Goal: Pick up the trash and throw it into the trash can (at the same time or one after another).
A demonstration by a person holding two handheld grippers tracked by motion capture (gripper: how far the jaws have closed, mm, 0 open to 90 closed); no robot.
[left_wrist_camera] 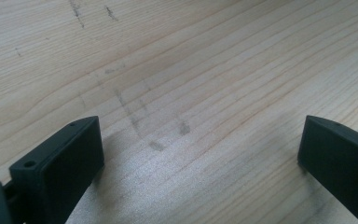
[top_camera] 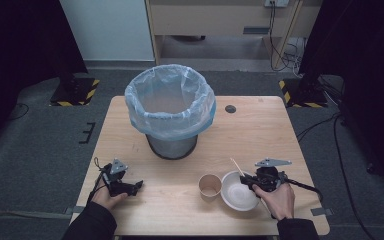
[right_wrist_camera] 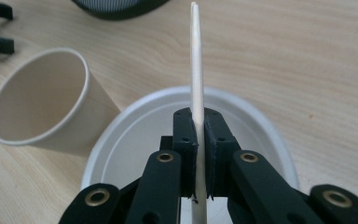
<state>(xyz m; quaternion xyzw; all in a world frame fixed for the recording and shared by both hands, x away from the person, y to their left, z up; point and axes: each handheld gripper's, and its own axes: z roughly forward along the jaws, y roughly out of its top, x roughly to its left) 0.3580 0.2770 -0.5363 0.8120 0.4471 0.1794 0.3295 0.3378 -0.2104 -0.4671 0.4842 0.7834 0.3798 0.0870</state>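
Note:
My right gripper [right_wrist_camera: 199, 122] is shut on a thin wooden stick [right_wrist_camera: 196, 56], which juts forward between its pads over a white bowl [right_wrist_camera: 135, 135]. A brown paper cup [right_wrist_camera: 37, 102] stands just left of the bowl. From above, the right gripper [top_camera: 250, 181] sits at the bowl's [top_camera: 236, 194] right rim, with the stick [top_camera: 237, 166] angled up and away and the cup [top_camera: 210, 186] beside it. My left gripper [top_camera: 136, 185] rests at the table's near left, and its jaws [left_wrist_camera: 196, 154] stand open over bare wood.
A metal bin lined with a blue plastic bag [top_camera: 170, 107] stands at the middle back of the wooden table [top_camera: 260, 135]. A small dark disc [top_camera: 230, 109] lies to its right. Dark stands flank the table on the floor.

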